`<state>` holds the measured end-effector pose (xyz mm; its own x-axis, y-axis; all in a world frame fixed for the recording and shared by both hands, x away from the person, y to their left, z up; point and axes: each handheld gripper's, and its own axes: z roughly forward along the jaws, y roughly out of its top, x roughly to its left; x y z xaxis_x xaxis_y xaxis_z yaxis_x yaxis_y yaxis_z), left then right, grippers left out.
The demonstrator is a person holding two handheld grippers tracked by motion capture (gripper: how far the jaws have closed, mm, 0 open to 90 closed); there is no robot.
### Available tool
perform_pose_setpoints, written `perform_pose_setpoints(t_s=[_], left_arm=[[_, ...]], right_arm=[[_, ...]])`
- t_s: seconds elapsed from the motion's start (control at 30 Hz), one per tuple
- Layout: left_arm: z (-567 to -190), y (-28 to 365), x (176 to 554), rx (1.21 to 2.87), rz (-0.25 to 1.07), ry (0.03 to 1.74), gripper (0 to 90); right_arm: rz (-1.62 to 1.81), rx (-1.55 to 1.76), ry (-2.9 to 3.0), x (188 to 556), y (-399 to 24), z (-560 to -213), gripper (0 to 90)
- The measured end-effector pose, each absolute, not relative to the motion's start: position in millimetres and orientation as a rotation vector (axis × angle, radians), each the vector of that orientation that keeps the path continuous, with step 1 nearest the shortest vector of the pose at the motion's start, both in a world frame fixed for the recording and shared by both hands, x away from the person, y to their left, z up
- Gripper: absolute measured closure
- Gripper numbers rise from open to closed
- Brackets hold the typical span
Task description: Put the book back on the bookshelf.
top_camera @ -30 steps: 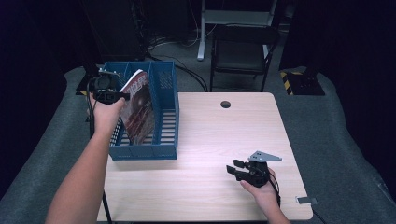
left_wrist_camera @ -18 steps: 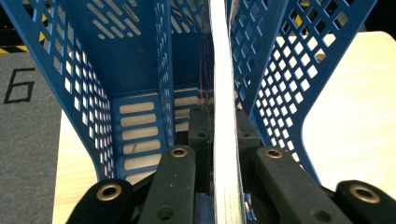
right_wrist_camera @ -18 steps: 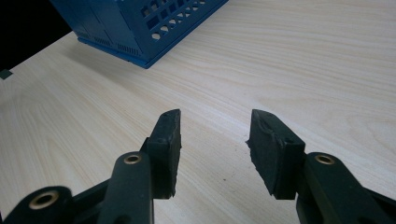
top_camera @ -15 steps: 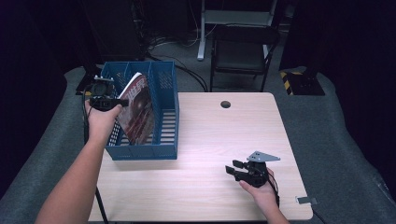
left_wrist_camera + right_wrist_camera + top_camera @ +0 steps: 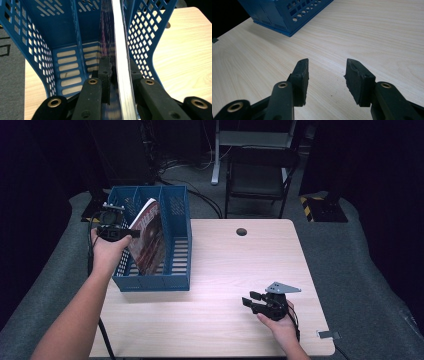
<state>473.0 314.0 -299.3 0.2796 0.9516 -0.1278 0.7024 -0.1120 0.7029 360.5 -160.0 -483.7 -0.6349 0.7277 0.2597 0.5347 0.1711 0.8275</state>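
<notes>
Nearest the person, the right gripper (image 5: pixel 251 301) sits low over the front right part of the wooden table (image 5: pixel 220 270), held in the right hand (image 5: pixel 280 327), with its two black jaws spread apart and nothing between them; the right gripper view shows bare wood grain in the gap. Farther back on the left, the left hand (image 5: pixel 107 251) holds the left gripper (image 5: pixel 118 77) at the left side of the one blue plastic basket (image 5: pixel 177 220), and its jaws are clamped on the edge of a single magazine (image 5: pixel 150 237). In the left gripper view the magazine's (image 5: pixel 117 45) white page edges run straight up between the pads, with a dark glossy cover on one side. The magazine stands tilted inside the basket, leaning toward its right wall, its lower part down among the slotted floor. Its cover is reddish with pale lettering near the top, too blurred to read. The basket has perforated walls and dividers making three compartments at its far end. Beyond it, a dark round hole (image 5: pixel 241 231) sits near the table's far edge, and one black chair (image 5: pixel 260 175) stands on the floor behind.
</notes>
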Motion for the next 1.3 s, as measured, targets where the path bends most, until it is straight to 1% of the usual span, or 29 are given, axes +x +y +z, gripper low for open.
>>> perform_pose_setpoints(t_s=[0.3,0.53,0.67,0.83,1.17,1.3], left_arm=[[-292,314,466,1.943,0.473,1.478,80.0],[-291,316,464,1.932,0.473,1.478,80.3],[-290,317,464,1.955,0.477,1.473,83.0],[-289,318,465,1.946,0.489,1.481,83.6],[-286,323,474,1.859,0.516,1.515,83.9],[-281,323,480,1.86,0.515,1.513,83.9]], right_arm=[[1.447,1.225,2.252,360,-159,-484,53.3],[1.451,1.223,2.251,360,-160,-484,53.3],[1.444,1.225,2.255,360,-160,-484,53.3],[1.442,1.224,2.251,361,-159,-484,53.3],[1.44,1.228,2.253,361,-159,-484,53.3],[1.44,1.228,2.251,361,-160,-484,53.3]])
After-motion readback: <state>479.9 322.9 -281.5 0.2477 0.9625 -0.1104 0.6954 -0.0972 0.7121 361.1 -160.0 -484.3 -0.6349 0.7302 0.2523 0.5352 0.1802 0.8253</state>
